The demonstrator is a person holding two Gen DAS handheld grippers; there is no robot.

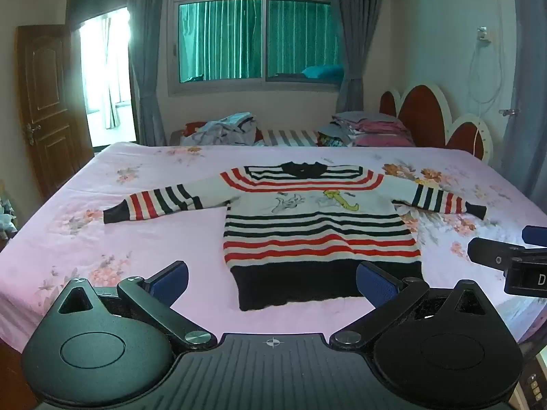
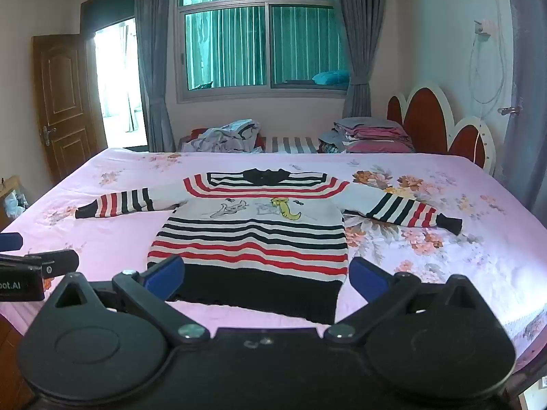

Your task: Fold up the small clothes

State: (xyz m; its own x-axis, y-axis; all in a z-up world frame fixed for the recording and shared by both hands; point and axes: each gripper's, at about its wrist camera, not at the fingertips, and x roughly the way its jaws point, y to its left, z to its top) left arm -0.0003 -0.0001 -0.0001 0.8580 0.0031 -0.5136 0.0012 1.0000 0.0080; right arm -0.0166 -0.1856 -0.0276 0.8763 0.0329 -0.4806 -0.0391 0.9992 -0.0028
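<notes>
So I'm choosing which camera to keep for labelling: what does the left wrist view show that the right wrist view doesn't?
Only the left wrist view shows the right hand-held gripper from the side, at its right edge. Only the right wrist view shows the left hand-held gripper, at its left edge. Both show the striped sweater lying flat on the pink floral bed, sleeves spread, plus the window, the door and each view's own open fingers with nothing between them.

knitted sweater (image 1: 318,229), smooth cotton bedsheet (image 1: 136,239), glossy wooden door (image 1: 48,102)
</notes>
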